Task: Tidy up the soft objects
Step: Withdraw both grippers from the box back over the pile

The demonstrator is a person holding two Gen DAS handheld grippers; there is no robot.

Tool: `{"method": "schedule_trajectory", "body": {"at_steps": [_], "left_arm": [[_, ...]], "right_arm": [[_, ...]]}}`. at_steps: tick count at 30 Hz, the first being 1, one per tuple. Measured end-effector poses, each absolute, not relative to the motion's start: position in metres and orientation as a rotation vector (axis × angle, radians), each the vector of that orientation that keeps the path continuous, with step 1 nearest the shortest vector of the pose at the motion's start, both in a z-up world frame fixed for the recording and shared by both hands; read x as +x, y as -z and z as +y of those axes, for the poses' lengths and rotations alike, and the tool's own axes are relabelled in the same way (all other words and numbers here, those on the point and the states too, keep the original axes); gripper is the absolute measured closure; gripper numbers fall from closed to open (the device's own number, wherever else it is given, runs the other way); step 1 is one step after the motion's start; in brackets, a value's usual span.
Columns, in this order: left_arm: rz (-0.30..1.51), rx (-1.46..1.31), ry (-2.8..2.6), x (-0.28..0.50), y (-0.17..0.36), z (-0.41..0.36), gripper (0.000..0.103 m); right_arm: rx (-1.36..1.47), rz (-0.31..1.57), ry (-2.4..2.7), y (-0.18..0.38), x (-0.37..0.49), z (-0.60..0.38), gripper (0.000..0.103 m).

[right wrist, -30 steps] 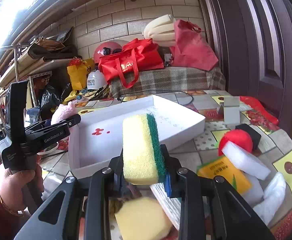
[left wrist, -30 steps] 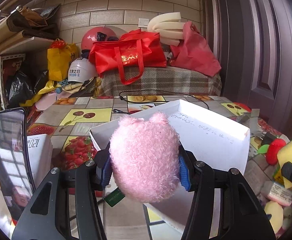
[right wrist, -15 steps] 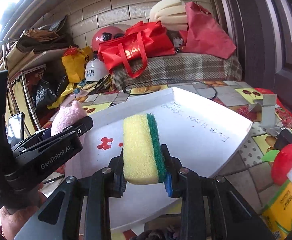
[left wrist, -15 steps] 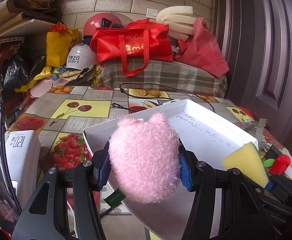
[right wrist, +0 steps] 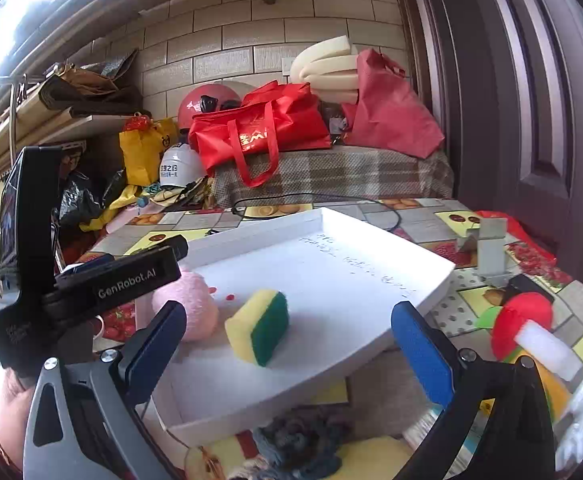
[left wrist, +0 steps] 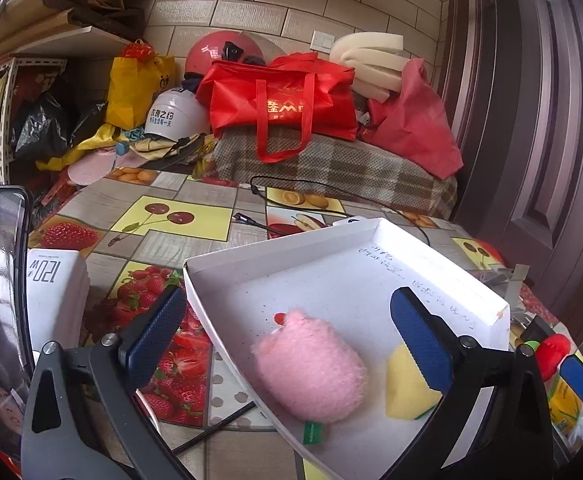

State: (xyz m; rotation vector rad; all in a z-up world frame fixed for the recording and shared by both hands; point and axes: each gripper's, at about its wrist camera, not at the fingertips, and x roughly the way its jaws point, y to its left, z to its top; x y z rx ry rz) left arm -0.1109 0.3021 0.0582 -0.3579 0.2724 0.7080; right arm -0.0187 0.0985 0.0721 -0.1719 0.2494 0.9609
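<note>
left tongs [left wrist: 291, 336] spread wide, pink plush [left wrist: 310, 373] loose in white tray [left wrist: 275, 246] between them, right tongs [right wrist: 289, 340] spread wide, sponge [right wrist: 258, 332] just ahead in tray

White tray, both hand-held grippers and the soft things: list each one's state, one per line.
Left hand-held gripper: open, holding nothing.
Right hand-held gripper: open, holding nothing.
White tray: holds two items.
Pink plush toy: lying in the tray, released.
Yellow-green sponge: lying in the tray, beside the plush.
Red mushroom toy: outside the tray, on the table.
</note>
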Motion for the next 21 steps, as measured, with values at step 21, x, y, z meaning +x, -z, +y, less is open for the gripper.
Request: {"method": "schedule_trajectory", "body": {"at_steps": [21], "left_arm": [[0.559,-0.128,-0.150,-0.130,-0.047,0.156,0.001]], "right_arm": [[-0.031,0.489,-0.851,-0.070,0.081,-0.113,0.000]]}}
